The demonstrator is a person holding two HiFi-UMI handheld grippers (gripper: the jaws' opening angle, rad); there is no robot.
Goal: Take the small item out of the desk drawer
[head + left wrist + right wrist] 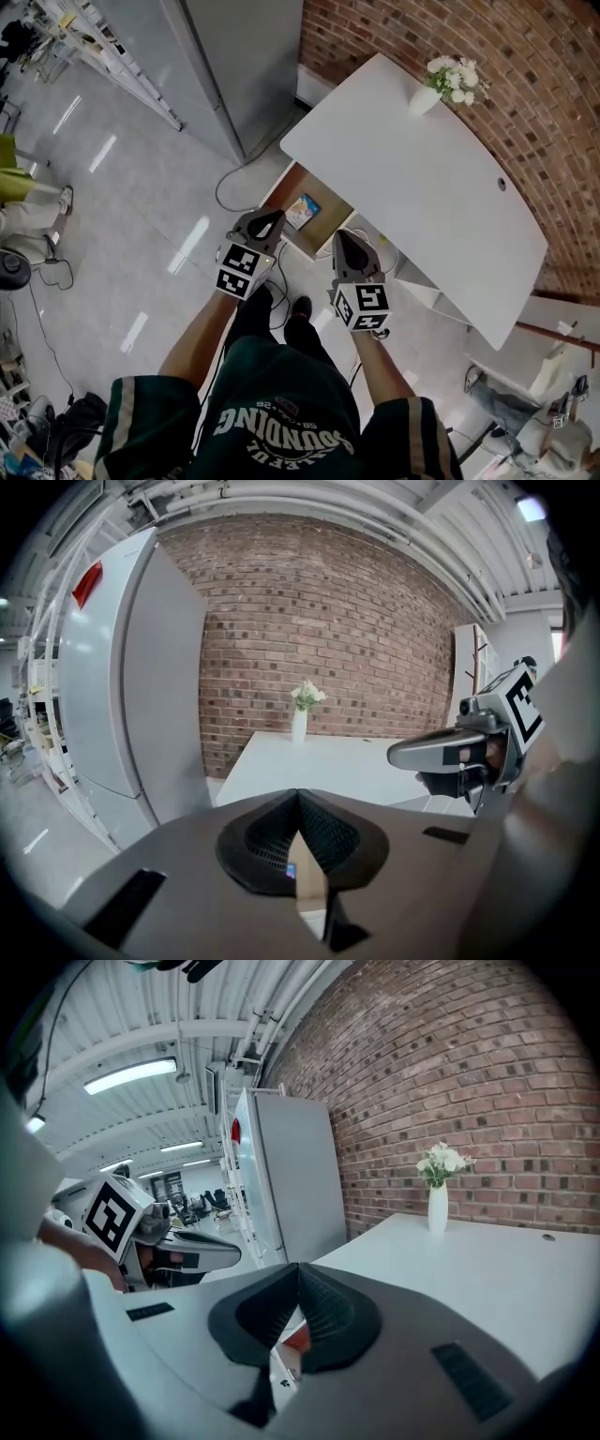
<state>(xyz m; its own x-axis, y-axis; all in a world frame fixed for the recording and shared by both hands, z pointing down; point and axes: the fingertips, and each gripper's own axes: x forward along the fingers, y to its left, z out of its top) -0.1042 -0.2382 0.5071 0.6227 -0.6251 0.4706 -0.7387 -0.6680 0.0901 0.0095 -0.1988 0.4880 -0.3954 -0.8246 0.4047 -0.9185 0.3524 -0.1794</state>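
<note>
Nearest, at the person's 11 o'clock, the left gripper (268, 223) hung over the floor with its marker cube toward the body. In the left gripper view its two ribbed pads met at their tips, so the claw was fully closed with nothing in it. At 1 o'clock, close beside it, the right gripper (341, 236) was at about the same level. The right gripper view showed its pads likewise pressed together and gripping nothing.

Just past the two tips, at 12 o'clock, the desk drawer (328, 221) stood pulled out from under the white desk (422, 178). The small item (302, 211), blue and flat, lay on the drawer's bottom toward its left side. It was apart from both claws, nearer the left one. A dark cable (223, 190) looped on the floor at the drawer's 9 o'clock.

Farther off, at 1 o'clock, a white vase (424, 99) of pale flowers (456, 77) stood upright on the desk's far end. The brick wall (525, 84) ran behind it, with a grey cabinet (234, 66) at 11 o'clock.
</note>
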